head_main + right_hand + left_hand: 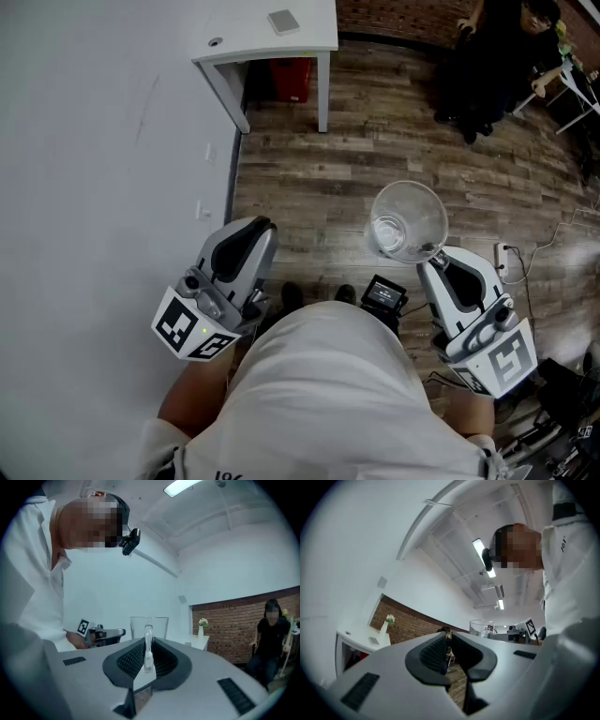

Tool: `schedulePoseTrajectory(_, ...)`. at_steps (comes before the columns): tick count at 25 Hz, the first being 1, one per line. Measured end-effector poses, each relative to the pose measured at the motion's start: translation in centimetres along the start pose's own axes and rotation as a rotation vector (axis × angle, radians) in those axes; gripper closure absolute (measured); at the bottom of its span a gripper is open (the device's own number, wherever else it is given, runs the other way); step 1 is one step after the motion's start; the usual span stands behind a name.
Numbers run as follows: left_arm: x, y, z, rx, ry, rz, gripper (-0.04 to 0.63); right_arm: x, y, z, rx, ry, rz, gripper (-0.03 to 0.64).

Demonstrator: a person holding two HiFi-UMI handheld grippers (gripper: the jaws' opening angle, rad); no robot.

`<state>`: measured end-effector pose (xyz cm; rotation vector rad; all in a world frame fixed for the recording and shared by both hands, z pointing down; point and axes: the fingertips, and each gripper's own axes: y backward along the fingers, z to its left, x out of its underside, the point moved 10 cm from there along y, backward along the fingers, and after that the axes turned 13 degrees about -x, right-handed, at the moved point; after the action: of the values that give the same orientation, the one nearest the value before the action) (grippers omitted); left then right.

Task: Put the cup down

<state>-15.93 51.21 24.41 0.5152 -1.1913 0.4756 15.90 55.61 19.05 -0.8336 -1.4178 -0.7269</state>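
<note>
Left gripper point(261, 228): ribbed dark pads shut together, nothing between. Right gripper point(433, 262): clamped on thin clear handle of cup point(409, 221), at its 11 o'clock, held above plank floor point(319, 178). Round, transparent glass; base hidden behind jaws in right gripper view; contents hard to judge, possibly empty.

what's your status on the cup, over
Right gripper shut on handle of cup; cup upright, in the air above wood floor. Left gripper shut, empty. White table ahead left, not yet reached.
</note>
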Motion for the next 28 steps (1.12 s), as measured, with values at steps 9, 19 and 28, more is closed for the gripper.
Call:
schedulePoseTrajectory(9, -0.6, 0.7, -2.6, 0.032, -0.095, 0.018, 0.466, 0.0, 0.2, -0.4, 0.074, -0.002, -0.017, 0.581)
schedulePoseTrajectory(19, -0.5, 0.5, -2.6, 0.019, -0.096, 0.037, 0.465, 0.6, -0.1, -1.4, 0.071, -0.030, -0.032, 0.581)
schedulePoseTrajectory(28, -0.7, -2.1, -4.3, -0.026, -0.088, 0.060, 0.465, -0.6, 1.3, -4.9, 0.054, -0.043, -0.056, 0.583)
